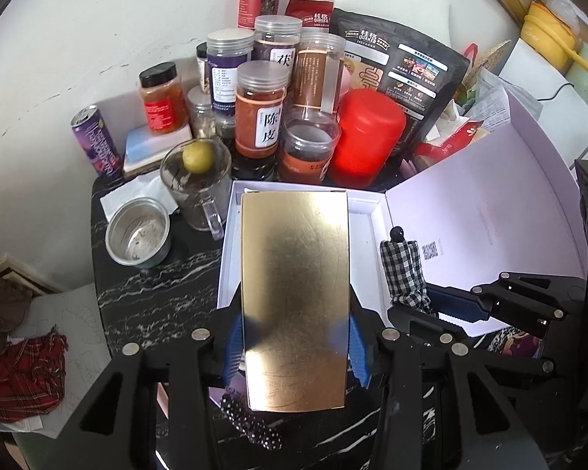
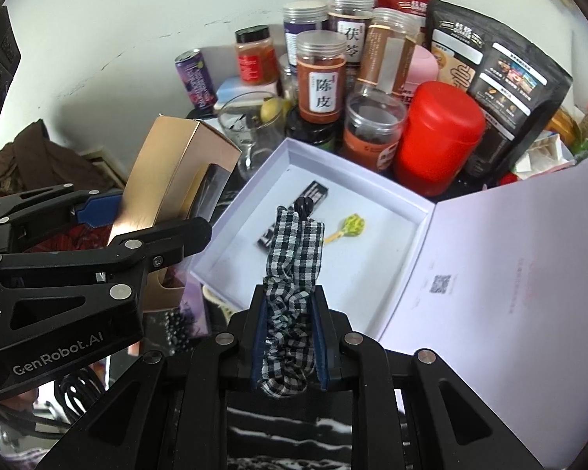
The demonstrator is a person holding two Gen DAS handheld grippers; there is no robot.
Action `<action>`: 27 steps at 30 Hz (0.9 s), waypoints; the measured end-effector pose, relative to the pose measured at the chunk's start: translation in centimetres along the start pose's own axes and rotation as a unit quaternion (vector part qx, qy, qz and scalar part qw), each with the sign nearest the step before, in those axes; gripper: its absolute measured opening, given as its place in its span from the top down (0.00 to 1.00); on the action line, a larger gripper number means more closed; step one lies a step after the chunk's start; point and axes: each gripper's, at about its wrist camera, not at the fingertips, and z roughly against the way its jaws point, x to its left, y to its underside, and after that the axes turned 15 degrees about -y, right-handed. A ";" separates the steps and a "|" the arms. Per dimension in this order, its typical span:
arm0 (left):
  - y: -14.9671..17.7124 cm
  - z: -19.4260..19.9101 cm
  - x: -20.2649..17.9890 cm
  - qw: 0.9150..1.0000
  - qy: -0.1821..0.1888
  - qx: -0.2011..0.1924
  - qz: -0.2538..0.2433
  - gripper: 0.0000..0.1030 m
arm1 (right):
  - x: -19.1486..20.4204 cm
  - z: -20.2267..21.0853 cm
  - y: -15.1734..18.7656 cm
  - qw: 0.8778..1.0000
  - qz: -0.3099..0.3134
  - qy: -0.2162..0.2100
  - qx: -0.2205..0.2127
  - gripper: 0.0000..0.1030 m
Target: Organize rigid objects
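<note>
two grippers, each with a load, over the open white box

over the near edge of the black marble table (image 1: 145, 293), the left gripper (image 1: 296, 346) is clamped on a gold box (image 1: 296, 293), its blue pads pressing the two long sides. the gold box hangs above the left part of the white box (image 1: 366, 203), which sits open on the table with its lid (image 1: 490, 227) folded out flat to the right. beside it, the right gripper (image 2: 288, 337) is squeezed tight on a black-and-white checked fabric piece (image 2: 294, 258) with a dark bead at its tip; the fabric stands upright between the pads, above the near side of the white box. on the box floor lie a black packet (image 2: 313, 192) and a small yellow-green item (image 2: 351, 224), close together. along the far edge of the table stand a cluster of clear jars (image 1: 260, 109), a red canister (image 1: 366, 137), a black pouch (image 1: 407, 66) and a purple can (image 1: 96, 141). near the left edge are a glass mug (image 1: 198, 188) holding a green fruit and a metal cup (image 1: 139, 233).
</note>
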 end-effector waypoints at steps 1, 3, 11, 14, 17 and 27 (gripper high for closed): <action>-0.4 -0.2 -0.1 1.000 0.001 -0.002 -0.001 0.58 | -0.3 0.1 -0.3 1.000 -0.002 0.002 -0.002 0.80; -1.0 -0.4 -0.2 1.000 0.001 -0.003 -0.003 0.58 | -0.9 0.1 -0.8 1.000 -0.006 0.004 -0.006 0.80; -3.2 -2.7 -0.7 1.000 -0.001 0.000 -0.011 0.58 | -3.5 -0.4 -2.5 0.999 -0.027 0.015 -0.014 0.80; -3.7 -3.9 -0.8 1.000 -0.002 0.007 -0.014 0.58 | -4.4 -1.0 -2.9 0.999 -0.036 0.021 -0.016 0.80; -4.0 -5.3 -0.9 1.000 -0.002 0.016 -0.015 0.58 | -5.3 -1.9 -3.1 0.999 -0.043 0.028 -0.013 0.80; -3.6 -10.3 -1.2 0.998 -0.002 0.054 -0.016 0.58 | -8.1 -5.3 -3.3 0.997 -0.073 0.039 0.000 0.80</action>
